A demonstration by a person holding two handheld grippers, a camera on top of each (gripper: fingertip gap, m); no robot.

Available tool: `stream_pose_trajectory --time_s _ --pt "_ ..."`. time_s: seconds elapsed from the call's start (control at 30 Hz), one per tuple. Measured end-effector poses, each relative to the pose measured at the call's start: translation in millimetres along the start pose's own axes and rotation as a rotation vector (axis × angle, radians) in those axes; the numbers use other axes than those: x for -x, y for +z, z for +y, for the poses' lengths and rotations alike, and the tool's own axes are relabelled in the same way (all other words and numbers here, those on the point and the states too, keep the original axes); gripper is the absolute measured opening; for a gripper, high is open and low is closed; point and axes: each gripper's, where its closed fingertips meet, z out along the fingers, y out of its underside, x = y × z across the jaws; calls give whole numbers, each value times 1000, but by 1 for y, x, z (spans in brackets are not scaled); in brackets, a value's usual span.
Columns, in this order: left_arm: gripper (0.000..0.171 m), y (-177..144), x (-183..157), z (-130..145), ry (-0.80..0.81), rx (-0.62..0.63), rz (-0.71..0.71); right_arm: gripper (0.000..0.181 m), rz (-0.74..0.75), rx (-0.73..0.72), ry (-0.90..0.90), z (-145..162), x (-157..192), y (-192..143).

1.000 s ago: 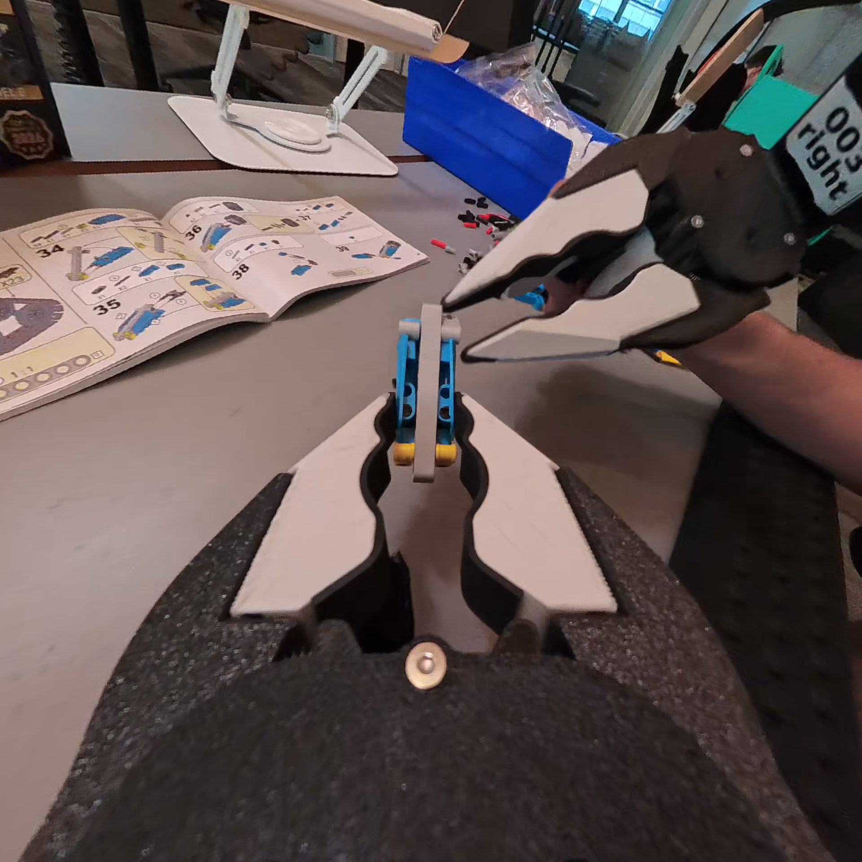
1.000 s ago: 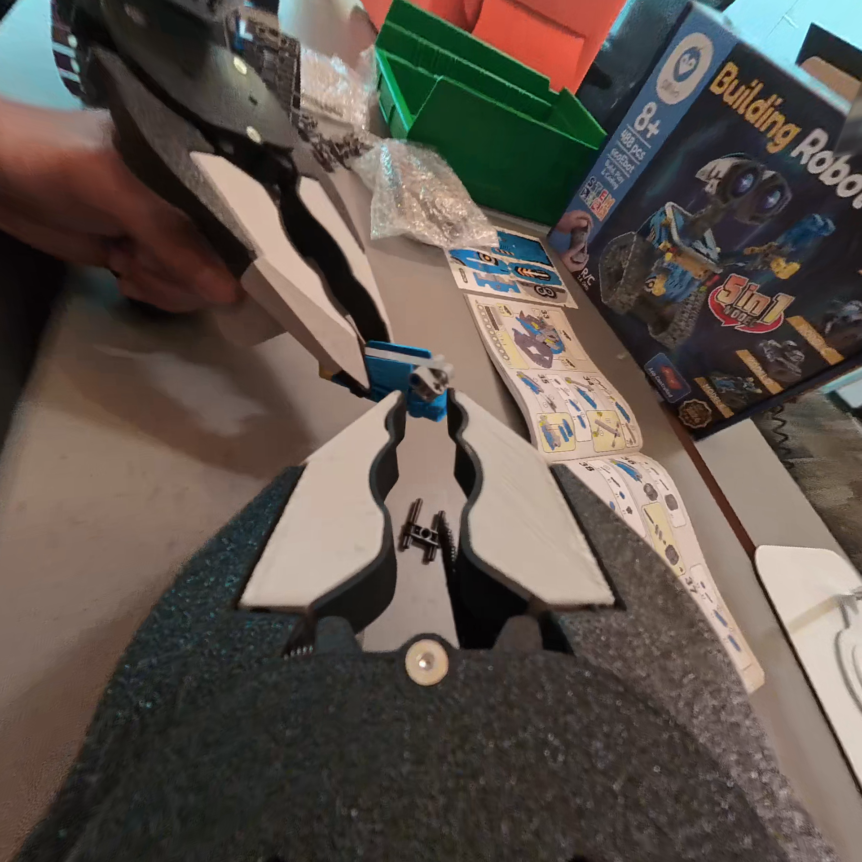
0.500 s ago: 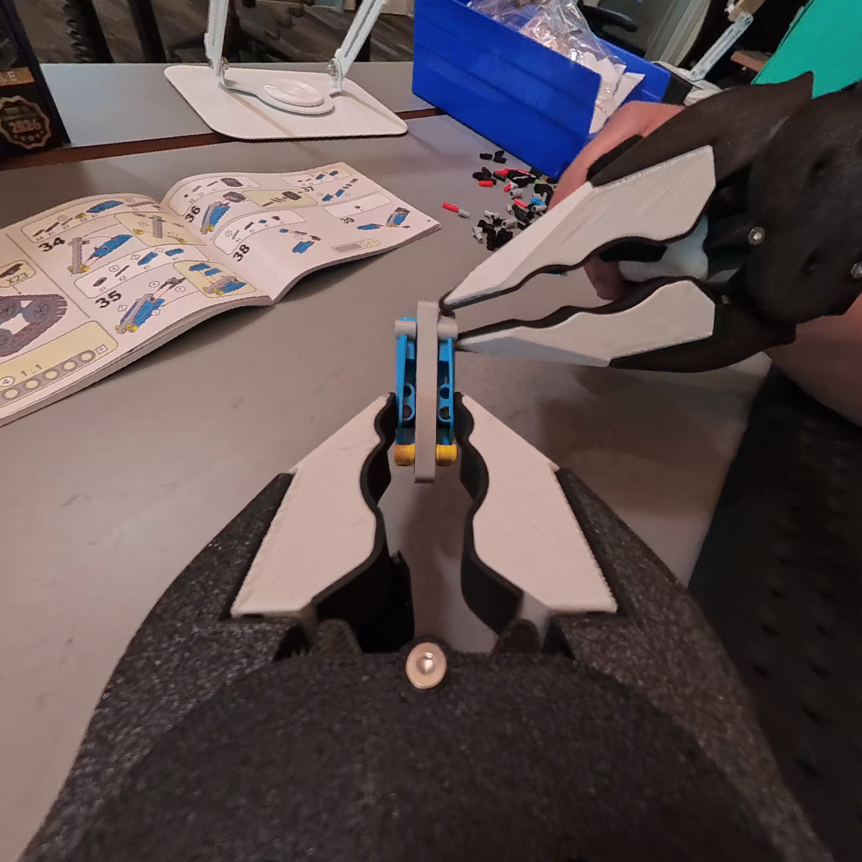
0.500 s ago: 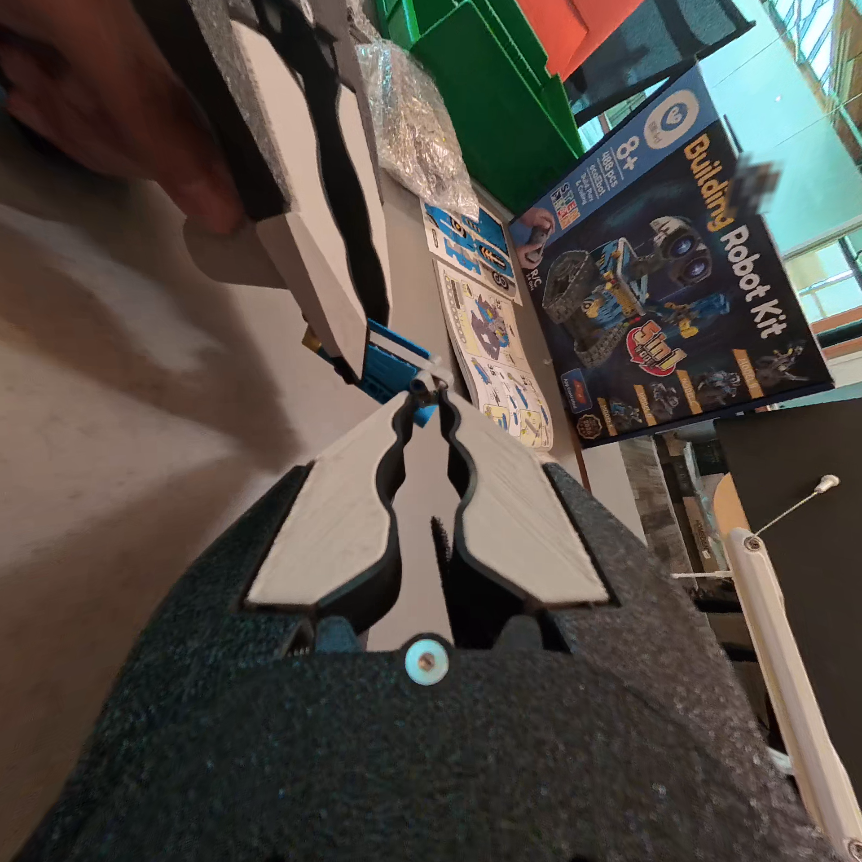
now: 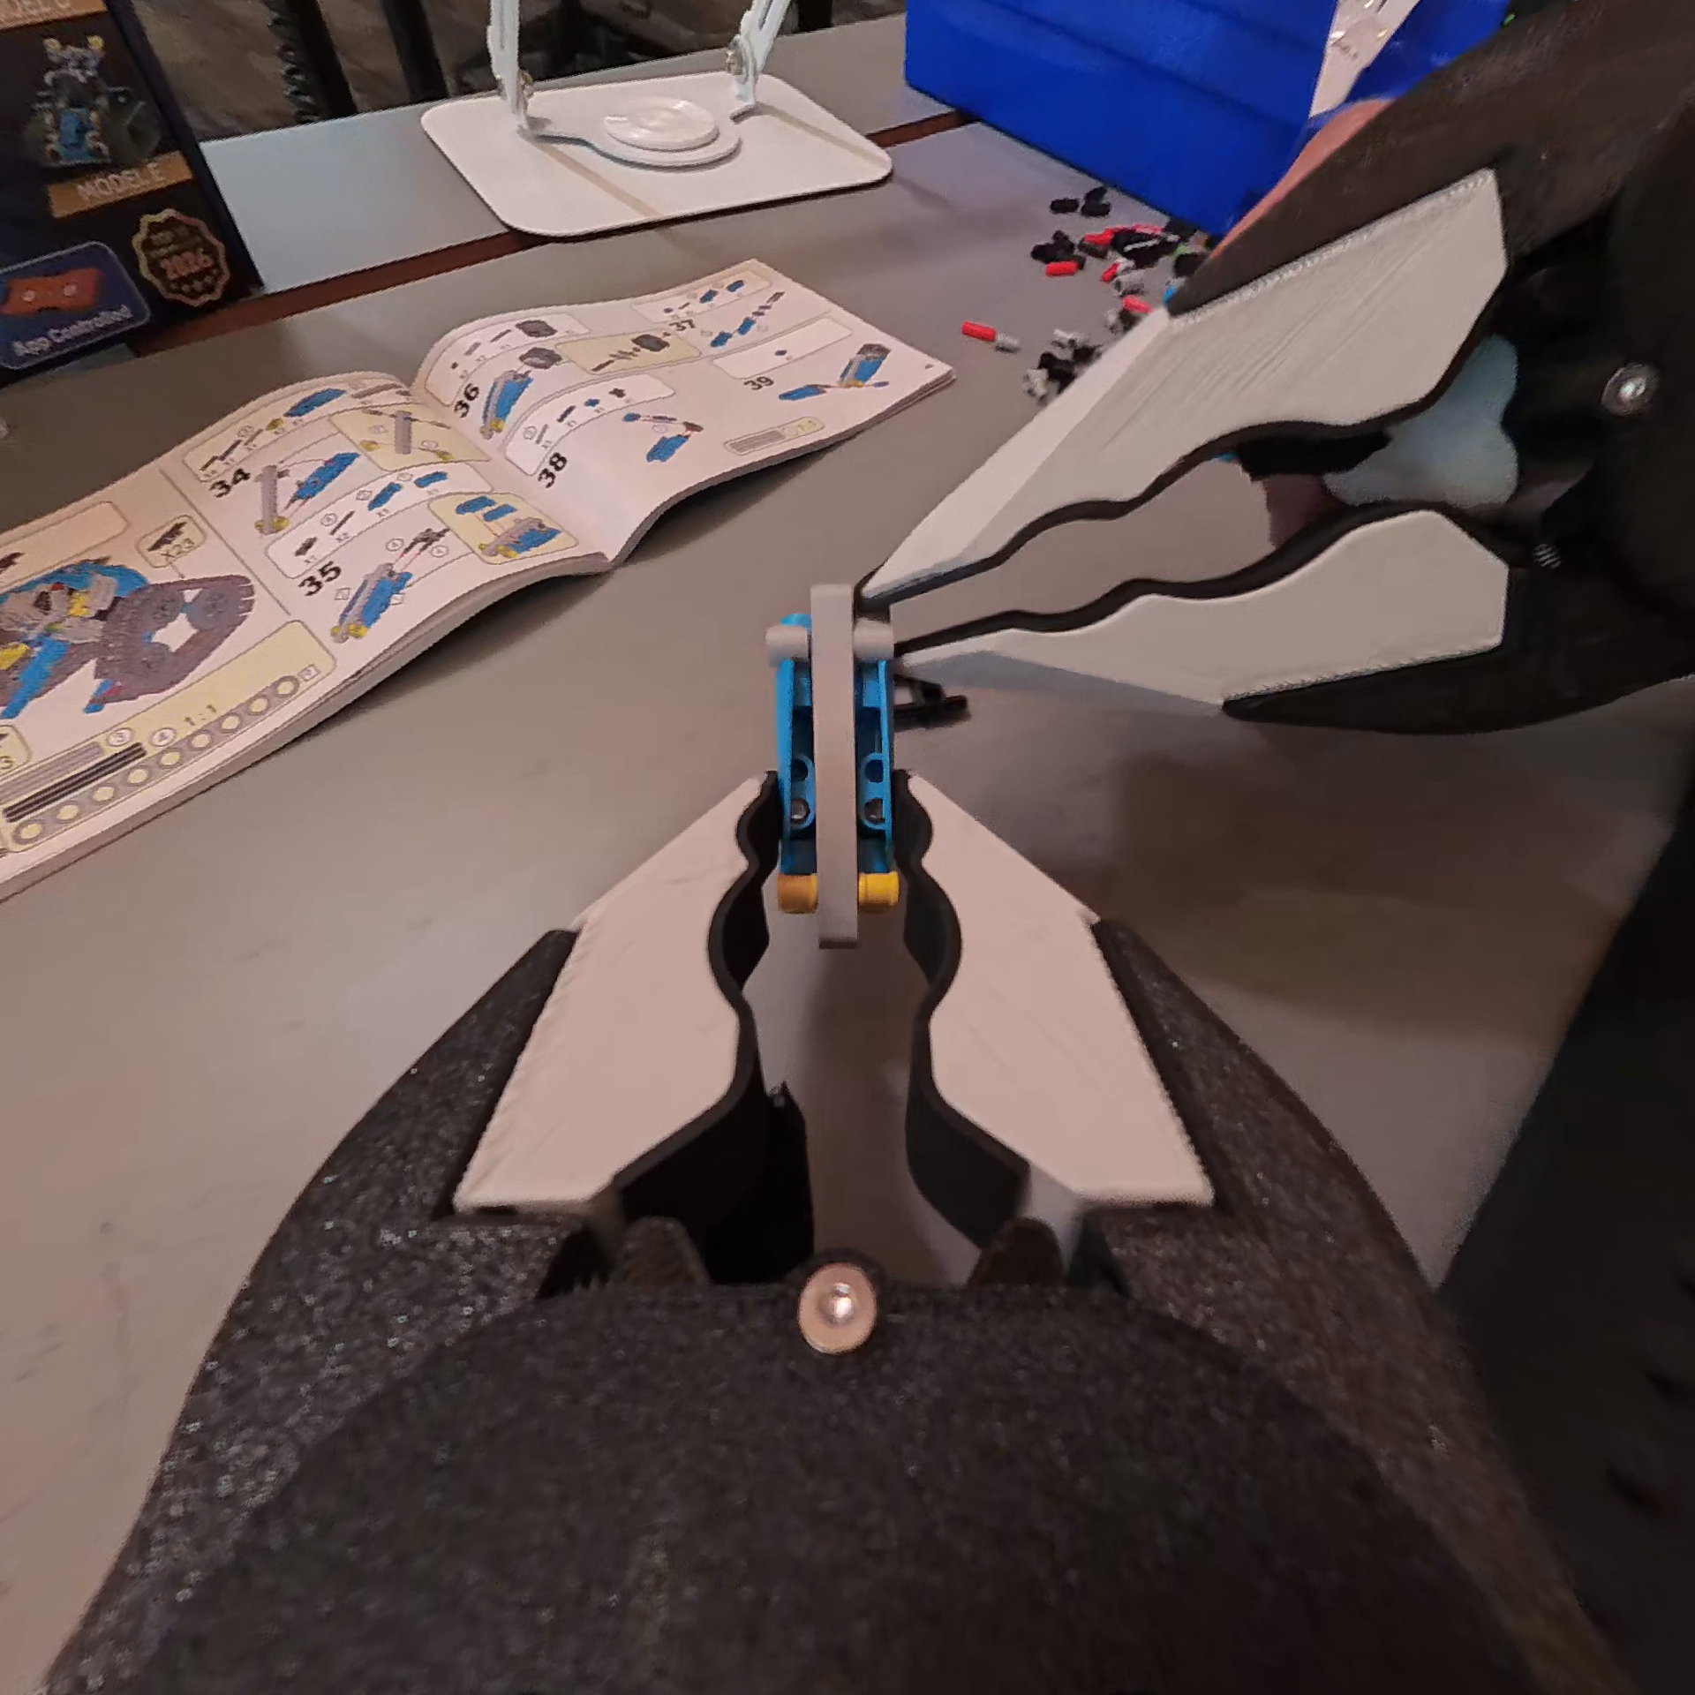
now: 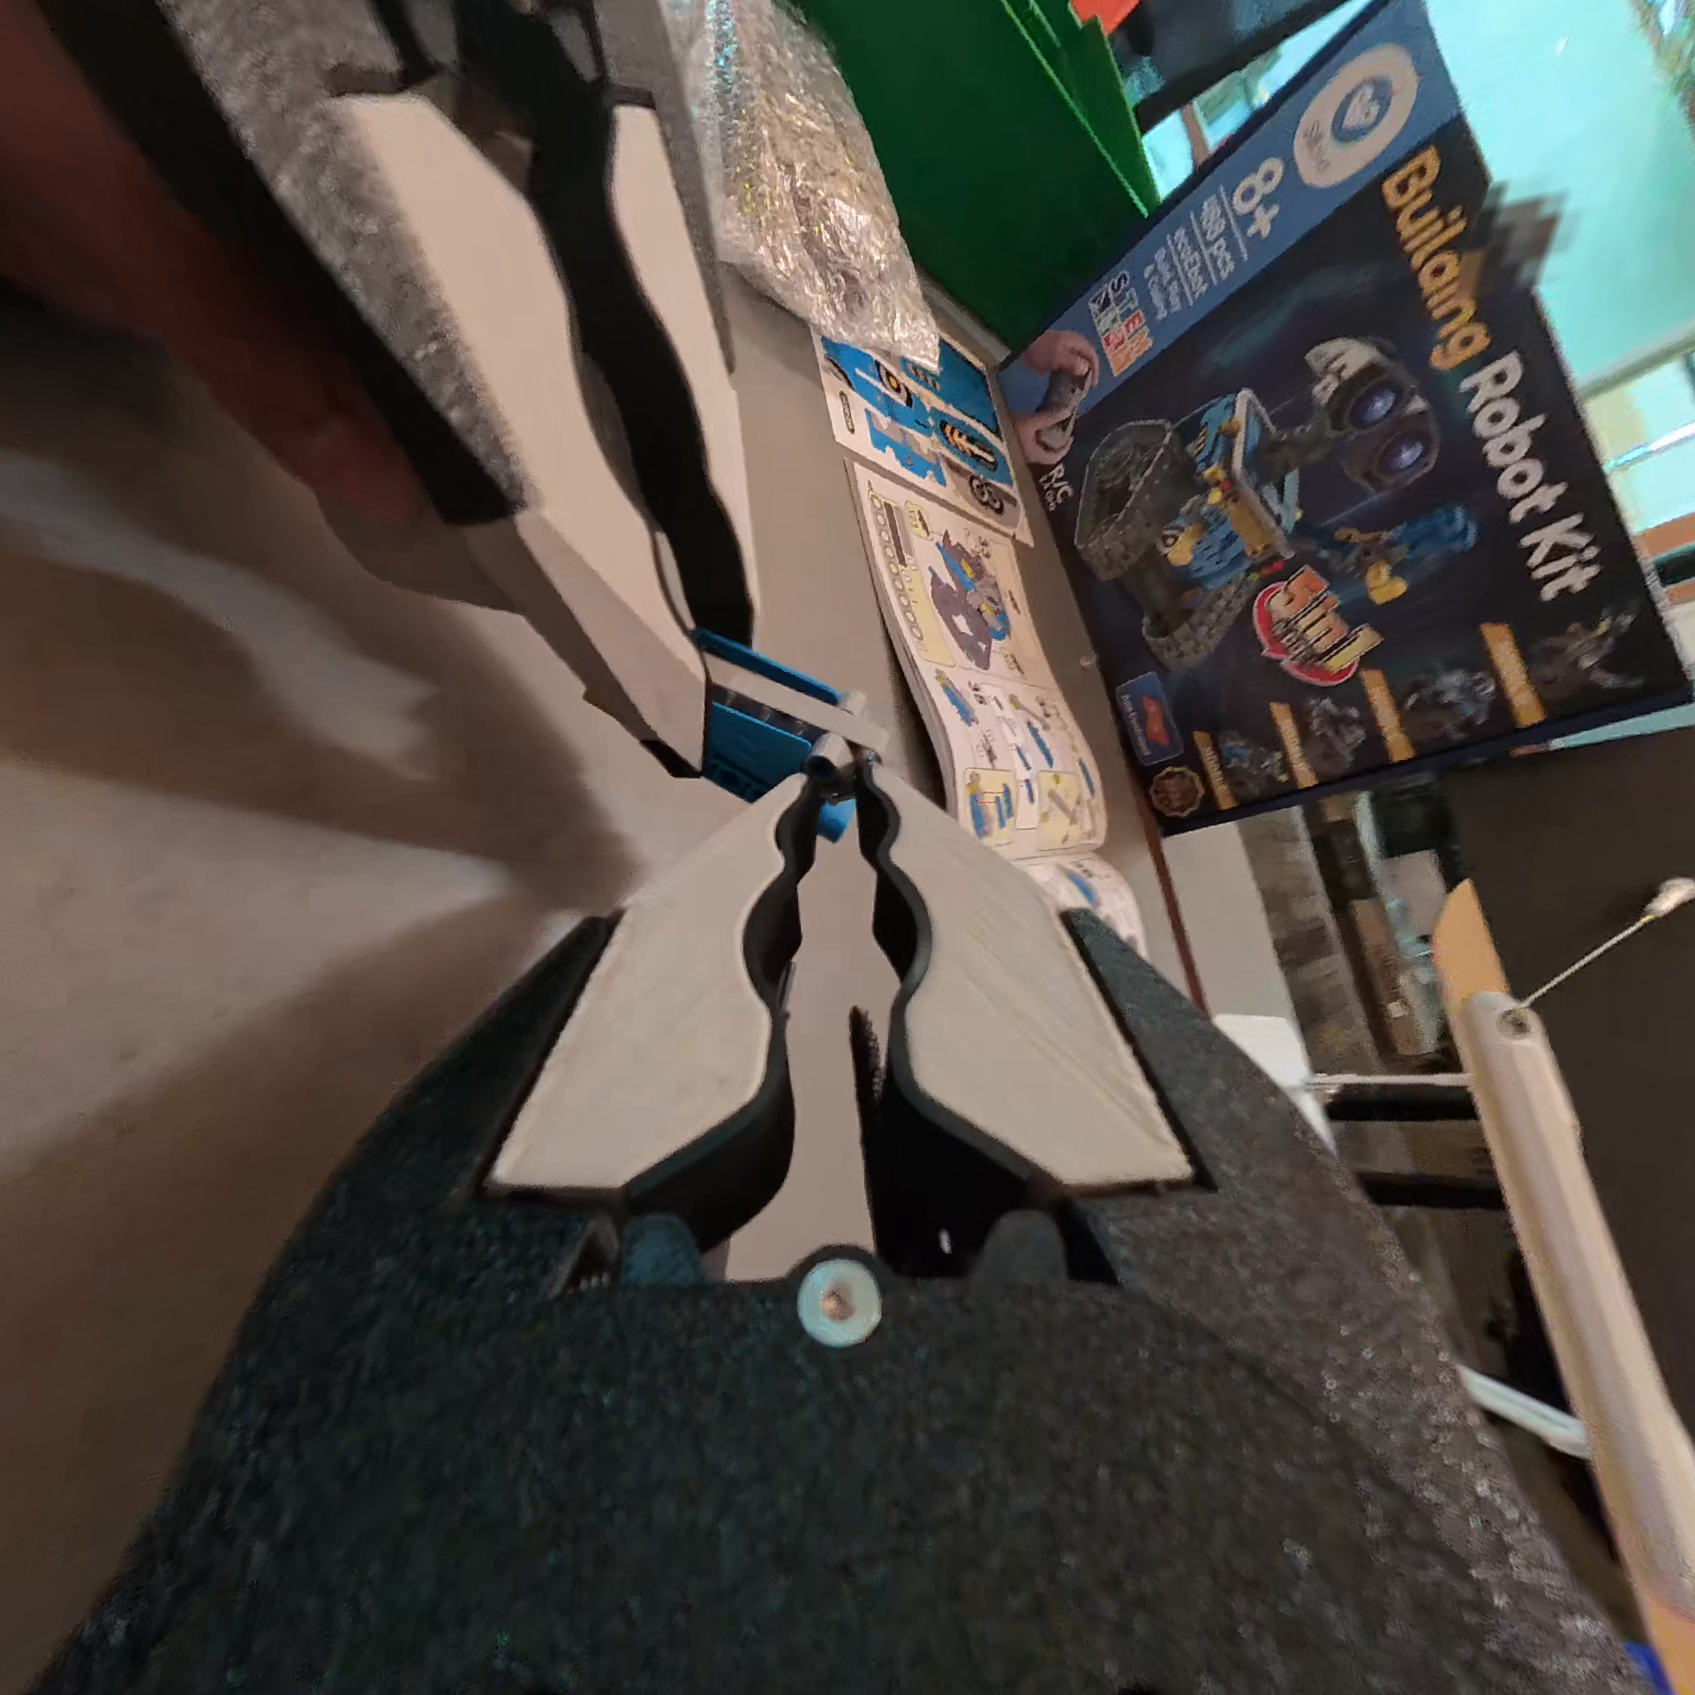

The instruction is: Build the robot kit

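Observation:
My left gripper point(image 5: 835, 793) is shut on a small blue and grey brick assembly point(image 5: 830, 734) with yellow pin ends and holds it upright above the grey table point(image 5: 459, 917). My right gripper point(image 5: 879, 624) comes in from the right, its tips pinched on the grey pin point(image 5: 871, 635) at the assembly's top. In the right wrist view the right gripper point(image 6: 835, 780) is closed on that grey pin point(image 6: 825, 754). The blue assembly point(image 6: 747, 729) and the left gripper's fingers point(image 6: 605, 587) lie just beyond it.
An open instruction booklet point(image 5: 413, 514) lies to the left. Loose small parts point(image 5: 1091, 266) sit before a blue bin point(image 5: 1101, 110), and a white stand point(image 5: 651, 156) is behind. A kit box point(image 6: 1330, 459), green bin point(image 6: 991, 165) and plastic bag point(image 6: 807, 193) line the far side. Less than 4 cm separates the two grippers' tips.
My right gripper has gone from open beside the assembly to pinched on its top pin and has rolled to one side. My left gripper keeps its hold, nearly still.

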Motion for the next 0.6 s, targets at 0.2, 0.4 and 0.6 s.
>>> stream_pose_trajectory --time_s 0.2,0.4,0.6 --pt "24 9 1 17 -19 117 0 7 -25 16 -34 -1 9 5" --pt "32 17 0 33 -15 224 -2 8 -150 19 169 6 20 12" --pt "31 18 5 35 -8 235 -42 7 -326 64 581 21 25 22"
